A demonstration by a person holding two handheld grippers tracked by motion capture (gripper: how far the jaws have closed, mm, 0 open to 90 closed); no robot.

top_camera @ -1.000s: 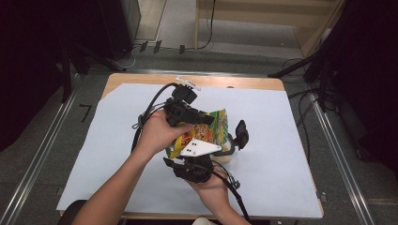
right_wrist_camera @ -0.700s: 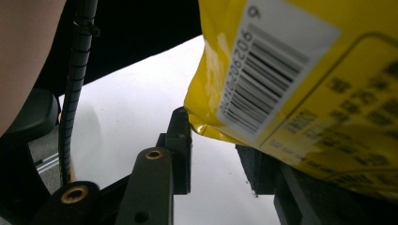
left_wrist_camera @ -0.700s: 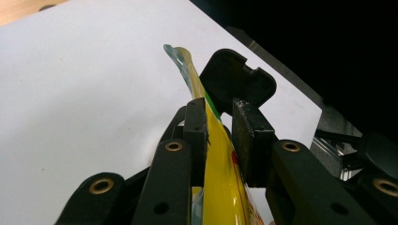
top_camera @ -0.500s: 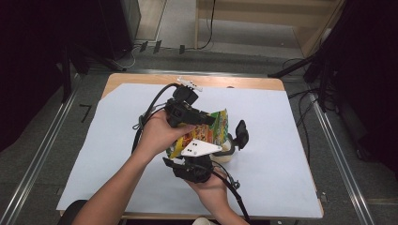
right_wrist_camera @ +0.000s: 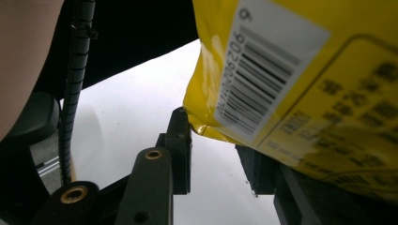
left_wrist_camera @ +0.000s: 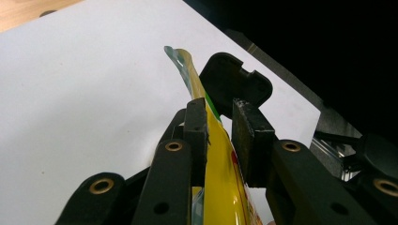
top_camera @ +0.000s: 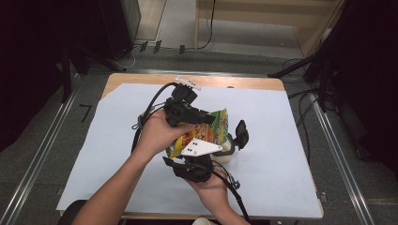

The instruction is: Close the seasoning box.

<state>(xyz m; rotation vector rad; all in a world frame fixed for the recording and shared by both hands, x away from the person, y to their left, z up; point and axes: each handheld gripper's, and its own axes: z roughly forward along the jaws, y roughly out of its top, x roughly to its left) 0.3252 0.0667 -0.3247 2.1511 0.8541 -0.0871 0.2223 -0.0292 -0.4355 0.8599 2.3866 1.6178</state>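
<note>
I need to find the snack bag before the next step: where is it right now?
In the high view, the yellow snack bag is near the table's middle, between the left gripper and the right gripper, above the white paper.

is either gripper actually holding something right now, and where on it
The left gripper pinches the yellow snack bag on its thin edge. The right gripper has open jaws at the bag's lower corner, not clamped.

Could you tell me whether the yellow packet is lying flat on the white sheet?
No, the yellow packet is held up off the white sheet, between the left claw jaws.
</note>
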